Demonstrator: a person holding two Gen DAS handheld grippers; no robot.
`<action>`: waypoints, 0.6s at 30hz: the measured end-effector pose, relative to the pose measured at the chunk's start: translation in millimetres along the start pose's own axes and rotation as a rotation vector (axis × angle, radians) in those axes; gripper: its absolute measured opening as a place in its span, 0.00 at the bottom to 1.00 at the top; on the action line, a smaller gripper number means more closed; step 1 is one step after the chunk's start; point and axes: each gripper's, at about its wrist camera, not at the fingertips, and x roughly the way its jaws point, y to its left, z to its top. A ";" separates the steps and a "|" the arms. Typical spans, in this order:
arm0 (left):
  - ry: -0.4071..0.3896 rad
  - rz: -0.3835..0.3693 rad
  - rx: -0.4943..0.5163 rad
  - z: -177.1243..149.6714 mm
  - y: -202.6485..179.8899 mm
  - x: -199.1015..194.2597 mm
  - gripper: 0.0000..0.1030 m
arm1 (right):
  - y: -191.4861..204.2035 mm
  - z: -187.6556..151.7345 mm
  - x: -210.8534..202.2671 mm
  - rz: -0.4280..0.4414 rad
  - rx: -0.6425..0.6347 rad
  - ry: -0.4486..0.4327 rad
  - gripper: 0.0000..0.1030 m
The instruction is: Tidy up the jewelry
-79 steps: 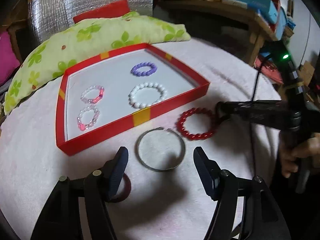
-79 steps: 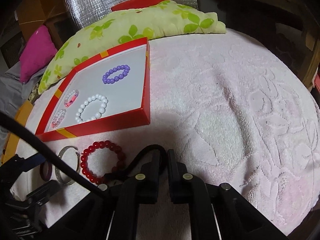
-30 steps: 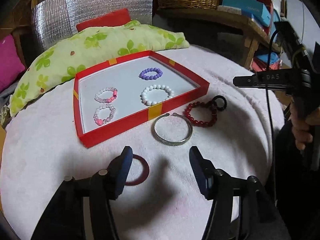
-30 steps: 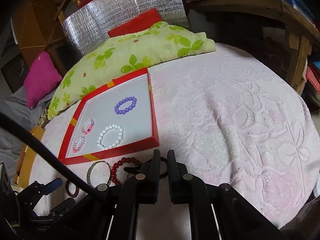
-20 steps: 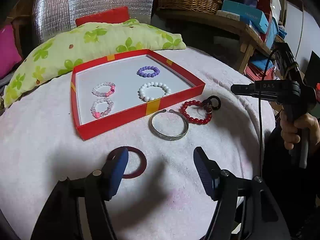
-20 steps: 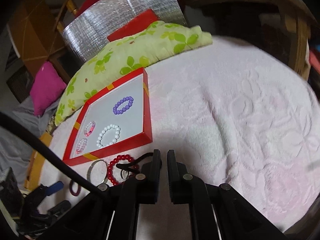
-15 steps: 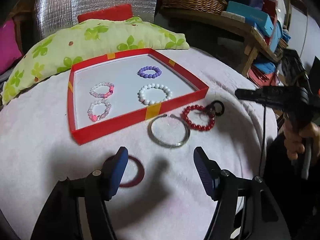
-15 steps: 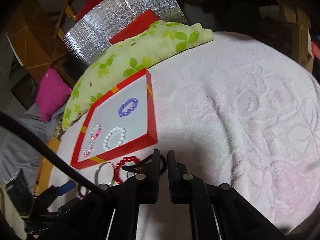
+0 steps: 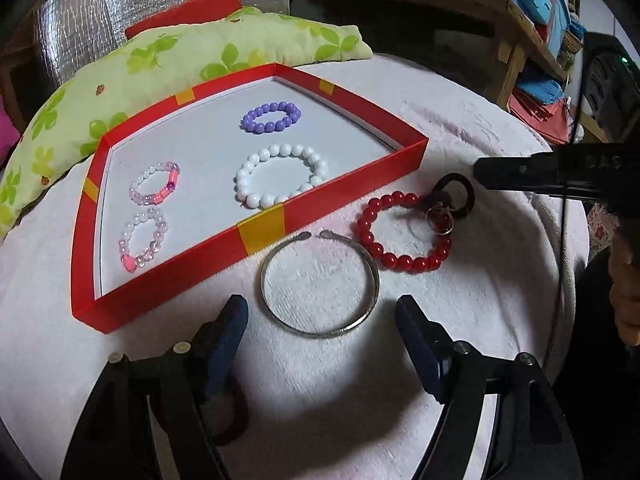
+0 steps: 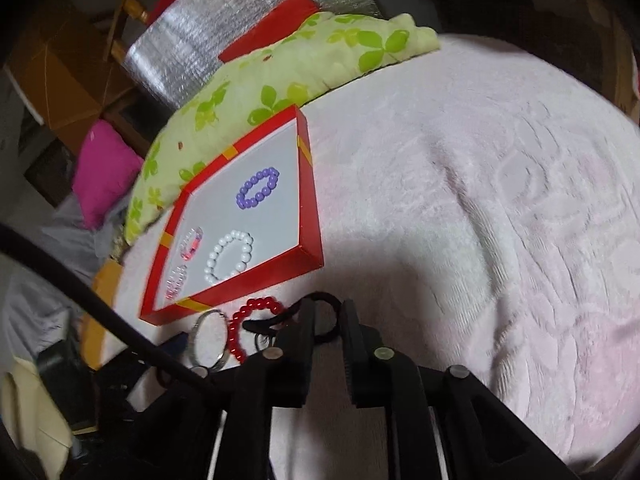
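A red tray (image 9: 260, 232) holds a purple (image 9: 271, 117), a white (image 9: 280, 176) and two pink bead bracelets. In front of it on the pink cloth lie a silver bangle (image 9: 319, 285), a red bead bracelet (image 9: 404, 233) and a black ring (image 9: 454, 197) with a small ring on the red beads. My left gripper (image 9: 322, 320) is open, its fingers either side of the bangle; a dark red ring (image 9: 228, 416) lies under its left finger. My right gripper (image 10: 326, 312) is nearly shut and empty, just above the black ring (image 10: 332, 320).
A green floral pillow (image 9: 160, 64) lies behind the tray, with a red box and silver foil mat beyond. A wooden shelf (image 9: 460, 4) with blue boxes stands at the right. A magenta cushion (image 10: 104, 168) is at the left.
My left gripper has moved forward and down, so the silver bangle now sits between its fingers. My right gripper has stayed near the black ring, tilting a little.
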 end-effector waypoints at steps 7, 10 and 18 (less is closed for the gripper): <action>-0.019 0.000 -0.041 0.6 8.9 1.5 0.62 | 21.5 -1.4 29.5 -0.131 -0.170 0.031 0.28; -0.027 0.004 -0.032 0.2 8.4 0.9 0.59 | 29.0 -7.0 28.9 -0.176 -0.237 0.012 0.07; -0.025 0.018 -0.003 -6.9 2.8 -9.9 0.59 | 10.0 -1.1 1.1 -0.093 -0.113 -0.073 0.06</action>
